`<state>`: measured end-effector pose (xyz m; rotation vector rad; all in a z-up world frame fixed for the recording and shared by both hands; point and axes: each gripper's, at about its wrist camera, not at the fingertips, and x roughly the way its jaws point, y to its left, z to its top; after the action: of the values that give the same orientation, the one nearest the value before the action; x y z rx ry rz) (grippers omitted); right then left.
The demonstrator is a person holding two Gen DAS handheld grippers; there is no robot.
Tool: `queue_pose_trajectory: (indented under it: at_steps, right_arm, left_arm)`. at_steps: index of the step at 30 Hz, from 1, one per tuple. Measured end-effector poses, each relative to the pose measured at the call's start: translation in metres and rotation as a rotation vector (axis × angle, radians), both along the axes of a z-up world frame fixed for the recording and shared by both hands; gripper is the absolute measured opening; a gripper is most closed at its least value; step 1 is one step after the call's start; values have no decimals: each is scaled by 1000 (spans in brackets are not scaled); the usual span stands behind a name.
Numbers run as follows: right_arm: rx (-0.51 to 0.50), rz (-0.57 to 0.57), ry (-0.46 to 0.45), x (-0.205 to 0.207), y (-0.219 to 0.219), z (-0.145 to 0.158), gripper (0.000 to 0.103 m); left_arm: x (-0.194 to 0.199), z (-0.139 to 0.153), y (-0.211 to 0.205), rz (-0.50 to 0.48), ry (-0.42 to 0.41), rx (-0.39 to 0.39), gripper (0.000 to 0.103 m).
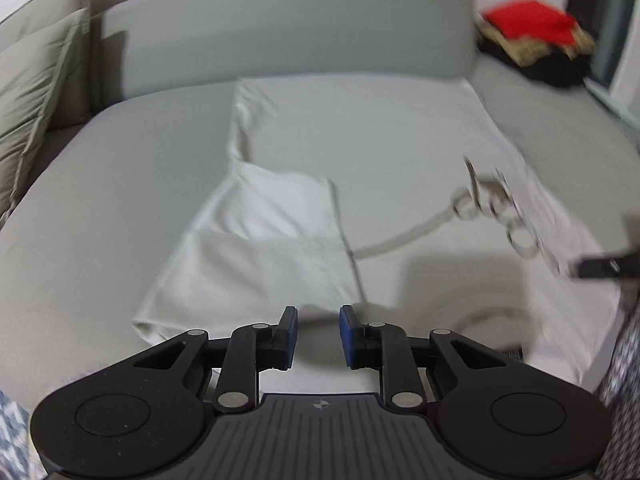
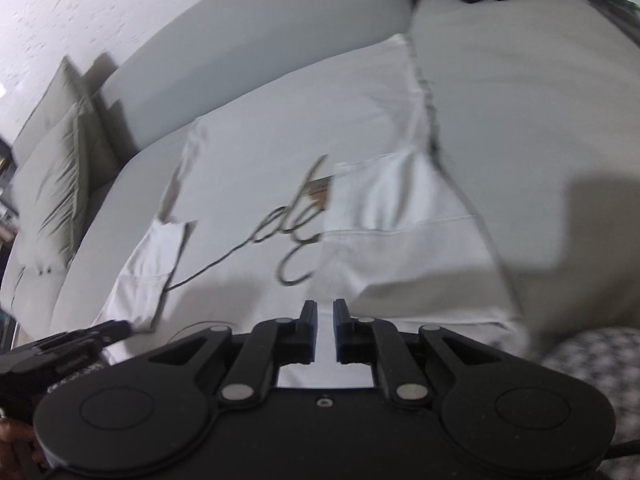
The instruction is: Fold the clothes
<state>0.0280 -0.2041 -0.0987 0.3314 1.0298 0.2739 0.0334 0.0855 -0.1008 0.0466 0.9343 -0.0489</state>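
Note:
A white T-shirt (image 1: 360, 140) with cursive lettering (image 1: 492, 204) lies flat on a grey sofa seat (image 1: 100, 184). Its left sleeve (image 1: 272, 240) is folded in over the body. In the right wrist view the shirt (image 2: 300, 120) shows both sleeves folded in, the right one (image 2: 396, 224) covering part of the lettering (image 2: 292, 224). My left gripper (image 1: 318, 316) is open and empty just above the shirt's near edge. My right gripper (image 2: 325, 312) has a narrow gap between its jaws, holds nothing, and hovers over the near edge. The right gripper's tip shows in the left wrist view (image 1: 600, 267).
A pile of red, tan and black clothes (image 1: 536, 40) lies at the sofa's far right end. Grey cushions (image 1: 32, 92) lean at the left end. The sofa backrest (image 1: 280, 36) runs behind the shirt. A patterned fabric (image 2: 592, 360) shows at the near right.

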Motion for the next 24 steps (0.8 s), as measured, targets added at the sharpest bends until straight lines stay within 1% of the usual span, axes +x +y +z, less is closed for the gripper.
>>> queue_pose_trajectory:
  at_steps: [1,3,4,6,7,9,11,13,15,17,18,21,24]
  right_arm:
    - [-11,10,12,-2,6,-3,10]
    - [-43,33,28,-15,16,-12,10]
    - [-69,56,18,-24,21,-13,10]
    - [-125,113,5,-41,27,-9,10]
    - [-132,132,19,-47,27,-8,10]
    - [-99,143,85,-58,22,-10,10]
    - [-80,150,178,-64,17,-19,10]
    - [-37,122,233,-70,10,-26,10]
    - [6,86,190,-72,3,-16,12]
    - [58,65,122,-70,-3,4,12]
    - [83,60,83,-68,-5,17,15]
    - [141,57,-40,-62,-10,59,23]
    - [198,46,-139,-53,-18,100,29]
  left_arm:
    - [-5,-3,-6,-12,0,11,21]
    - [-19,-3,-18,-56,-18,68,21]
    - [-25,-3,-21,-81,-14,82,17]
    - [-35,-3,-23,-103,6,92,17]
    - [-37,-1,-20,-102,24,73,17]
    - [-41,1,-13,-96,80,12,17]
    - [-46,-4,-9,-99,171,-62,18]
    - [-54,-6,-9,-93,190,-82,18]
    - [-57,1,-8,-74,145,-61,18]
    - [-55,20,-5,-64,66,-49,18]
    - [-54,32,-2,-57,24,-55,18]
    - [-48,72,11,-26,-106,-106,19]
    - [-40,110,24,-11,-224,-141,19]
